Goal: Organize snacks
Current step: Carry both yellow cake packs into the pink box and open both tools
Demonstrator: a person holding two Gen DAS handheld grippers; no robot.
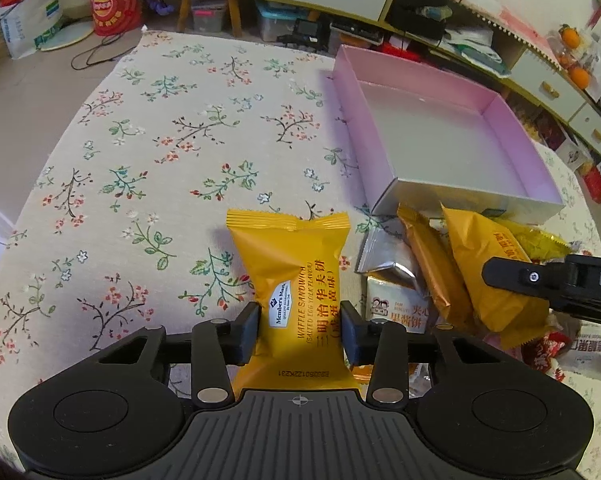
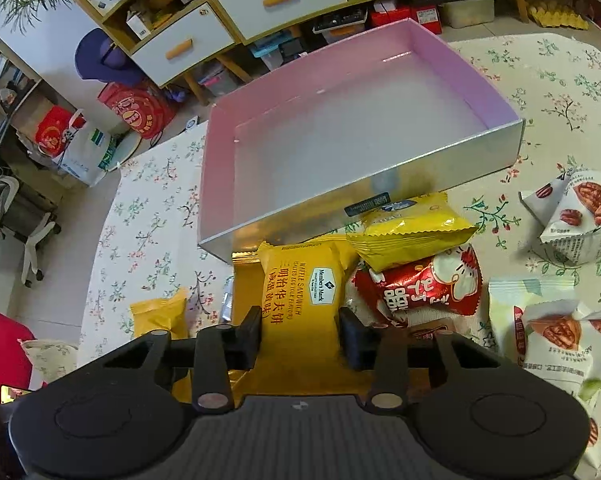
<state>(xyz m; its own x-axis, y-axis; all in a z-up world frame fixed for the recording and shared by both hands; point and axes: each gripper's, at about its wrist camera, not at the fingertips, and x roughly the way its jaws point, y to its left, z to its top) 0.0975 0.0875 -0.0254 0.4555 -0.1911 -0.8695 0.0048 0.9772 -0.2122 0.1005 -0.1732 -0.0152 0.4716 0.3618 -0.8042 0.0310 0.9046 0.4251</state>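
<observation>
My left gripper (image 1: 300, 328) is shut on a yellow waffle sandwich packet (image 1: 292, 256), its pads pinching the packet's waist above the floral tablecloth. My right gripper (image 2: 300, 334) is shut on a second yellow waffle sandwich packet (image 2: 300, 280), which lies on the snack pile just in front of the box. One black finger (image 1: 512, 274) of the right gripper shows at the right edge of the left wrist view, against that packet. The empty pink-lined box (image 1: 472, 196) (image 2: 360, 184) stands just beyond the pile.
Around the right gripper lie a yellow bag (image 2: 408, 232), a red packet (image 2: 428, 288) and several white nut packets (image 2: 572, 208). A silver pouch (image 1: 384, 256) and an orange bar (image 1: 428, 260) sit by the box. Floral cloth (image 1: 160, 140) spreads to the left; cabinets stand behind.
</observation>
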